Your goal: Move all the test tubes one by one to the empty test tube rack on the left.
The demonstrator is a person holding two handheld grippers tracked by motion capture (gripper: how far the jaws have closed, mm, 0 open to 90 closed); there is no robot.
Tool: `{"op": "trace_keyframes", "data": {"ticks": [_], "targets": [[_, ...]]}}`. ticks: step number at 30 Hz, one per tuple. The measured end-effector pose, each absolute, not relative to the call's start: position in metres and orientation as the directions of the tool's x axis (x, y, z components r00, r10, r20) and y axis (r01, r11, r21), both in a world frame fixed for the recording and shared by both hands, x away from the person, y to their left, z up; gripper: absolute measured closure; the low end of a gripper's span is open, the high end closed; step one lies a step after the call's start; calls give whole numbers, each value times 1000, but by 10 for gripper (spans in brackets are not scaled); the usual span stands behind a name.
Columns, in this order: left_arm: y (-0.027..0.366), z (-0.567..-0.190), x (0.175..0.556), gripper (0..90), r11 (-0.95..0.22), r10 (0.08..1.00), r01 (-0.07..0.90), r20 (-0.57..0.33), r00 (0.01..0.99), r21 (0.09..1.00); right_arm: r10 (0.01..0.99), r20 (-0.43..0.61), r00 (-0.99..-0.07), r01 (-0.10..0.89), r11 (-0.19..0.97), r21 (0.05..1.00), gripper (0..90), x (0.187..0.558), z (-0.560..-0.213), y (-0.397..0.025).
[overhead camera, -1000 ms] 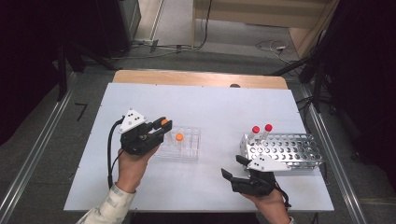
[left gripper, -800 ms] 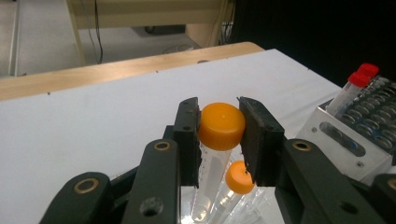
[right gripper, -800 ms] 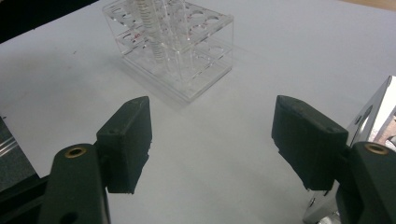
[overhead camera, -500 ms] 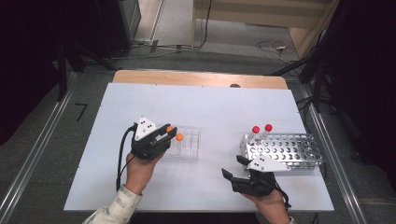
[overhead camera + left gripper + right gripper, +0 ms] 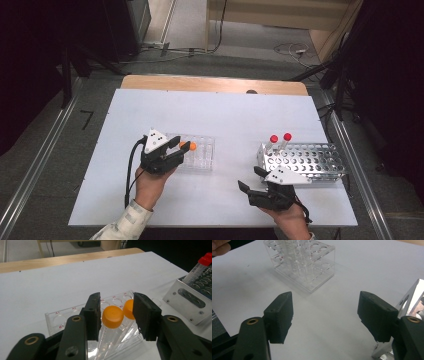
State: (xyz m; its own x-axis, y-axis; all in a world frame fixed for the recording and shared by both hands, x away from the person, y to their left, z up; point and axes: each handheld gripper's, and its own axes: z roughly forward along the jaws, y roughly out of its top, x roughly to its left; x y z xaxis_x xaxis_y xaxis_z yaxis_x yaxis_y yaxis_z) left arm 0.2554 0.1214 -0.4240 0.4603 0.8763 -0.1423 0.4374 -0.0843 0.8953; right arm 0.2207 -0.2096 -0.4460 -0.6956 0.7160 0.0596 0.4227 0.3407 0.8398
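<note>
Moved rightward along the clear rack [image 5: 200, 152], the left gripper [image 5: 181, 148] now brackets an orange-capped tube [image 5: 112, 317], jaws not yet clamped. Right gripper [image 5: 250, 181] rests wide open near the table's [image 5: 225, 115] front edge.

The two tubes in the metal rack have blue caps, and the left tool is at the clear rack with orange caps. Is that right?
Not quite. The high view shows the caps in the metal rack are red, not blue. The left tool is at the clear rack with orange-capped tubes.
</note>
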Motion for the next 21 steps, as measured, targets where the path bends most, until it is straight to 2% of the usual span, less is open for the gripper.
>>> {"op": "trace_keyframes", "data": {"ticks": [13, 21], "targets": [[121, -416, 245, 416, -67, 872, 440, -162, 462, 896, 779, 63, -624, 430, 275, 860, 272, 231, -437, -238], [118, -410, 235, 284, -65, 880, 429, -151, 450, 901, 859, 50, -510, 440, 211, 873, 290, 248, -436, -266]]}}
